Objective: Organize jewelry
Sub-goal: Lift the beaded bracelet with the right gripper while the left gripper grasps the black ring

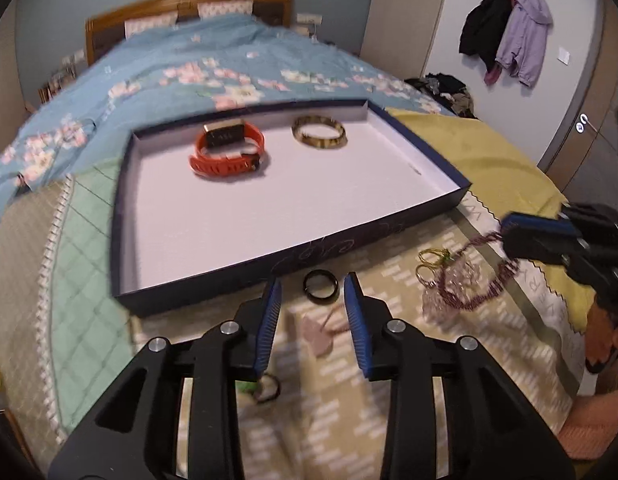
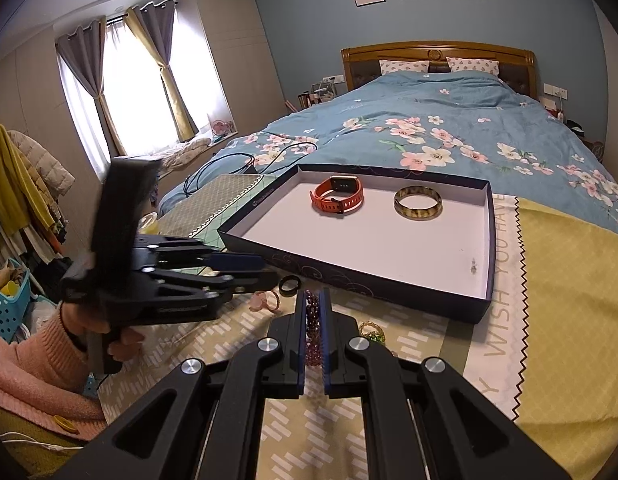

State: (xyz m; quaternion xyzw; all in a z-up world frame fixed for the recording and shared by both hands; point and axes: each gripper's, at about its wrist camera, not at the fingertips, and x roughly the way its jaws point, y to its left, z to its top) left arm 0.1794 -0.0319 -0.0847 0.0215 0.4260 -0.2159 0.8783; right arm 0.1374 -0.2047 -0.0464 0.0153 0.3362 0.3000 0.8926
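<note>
1. Status: right gripper (image 2: 314, 308) is clamped tight on a purple bead strand (image 2: 312, 332). The rest of the strand trails across the mat beside gold rings (image 1: 428, 265) and a pale tangle.
2. Left gripper (image 1: 312, 288) stands part open with nothing between its pads. A black ring (image 1: 321, 285) lies on the mat right in its gap, just outside the near wall of the tray (image 1: 213, 300).
3. Tray already holds an orange watch (image 1: 229, 148) and an amber bangle (image 1: 319, 132), both at the far side. Near half of the floor is free.
4. Step in hand, my read: left picks the black ring and moves it into the tray.
5. Doing it well: come down with pads straddling the ring across its width, not on the edge. It's thin and flat on soft fabric, so press slightly into the mat before closing.
6. Lift clear of the tray wall before moving over it, then set down in the free near half, apart from the watch.
7. Risk: a pink piece (image 1: 319, 338) and a small dark ring (image 1: 267, 389) sit close under the left fingers. Don't snag them.
8. Keep the right still meanwhile. Pulling the strand could drag the gold rings.
</note>
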